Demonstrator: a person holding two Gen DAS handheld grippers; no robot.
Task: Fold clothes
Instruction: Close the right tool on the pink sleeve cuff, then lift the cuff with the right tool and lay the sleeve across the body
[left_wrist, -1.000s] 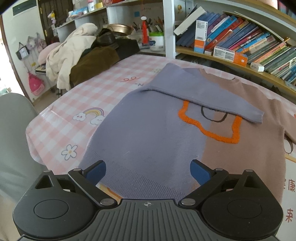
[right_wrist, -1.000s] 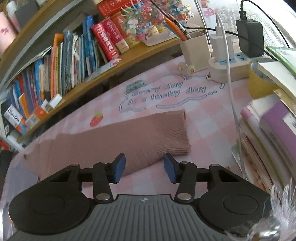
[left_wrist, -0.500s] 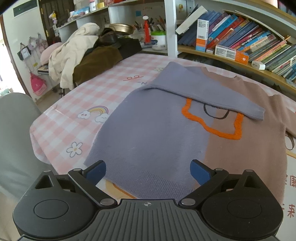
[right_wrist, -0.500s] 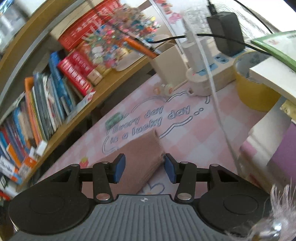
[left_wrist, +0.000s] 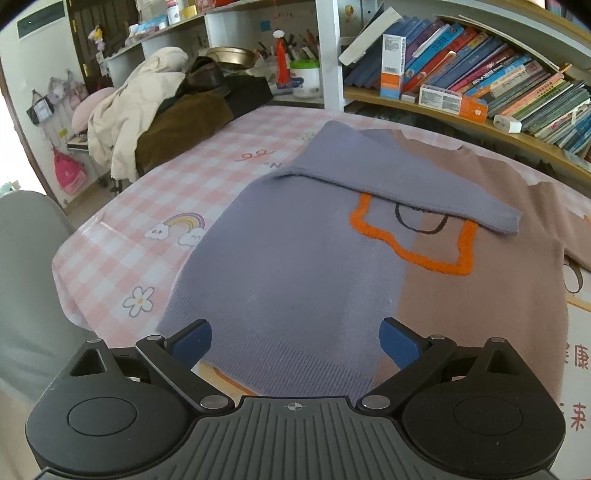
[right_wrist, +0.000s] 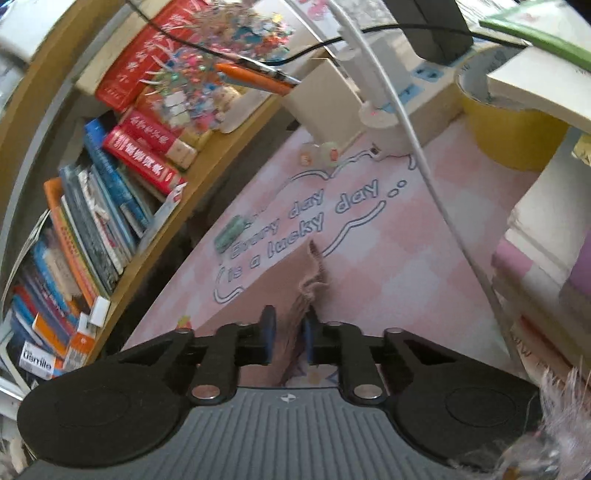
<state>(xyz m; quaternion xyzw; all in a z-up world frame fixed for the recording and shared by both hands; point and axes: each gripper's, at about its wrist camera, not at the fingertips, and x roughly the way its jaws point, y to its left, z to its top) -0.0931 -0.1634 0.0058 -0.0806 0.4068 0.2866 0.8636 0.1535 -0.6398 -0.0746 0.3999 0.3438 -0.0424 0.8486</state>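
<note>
Right gripper (right_wrist: 287, 338) jaws clamped on brown sleeve (right_wrist: 258, 295) cuff, soft ribbed knit, long axis running back toward sweater (left_wrist: 314, 266) body. Sweater flat on checked tabletop (left_wrist: 122, 236), purple sleeve (left_wrist: 406, 192) already folded across. Left gripper (left_wrist: 295, 339) jaws wide apart above hem, holding nothing.

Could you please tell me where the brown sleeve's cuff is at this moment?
In the right wrist view, the brown cuff is pinched in the right tool, just below the "Every day is a lucky day" print.
</note>
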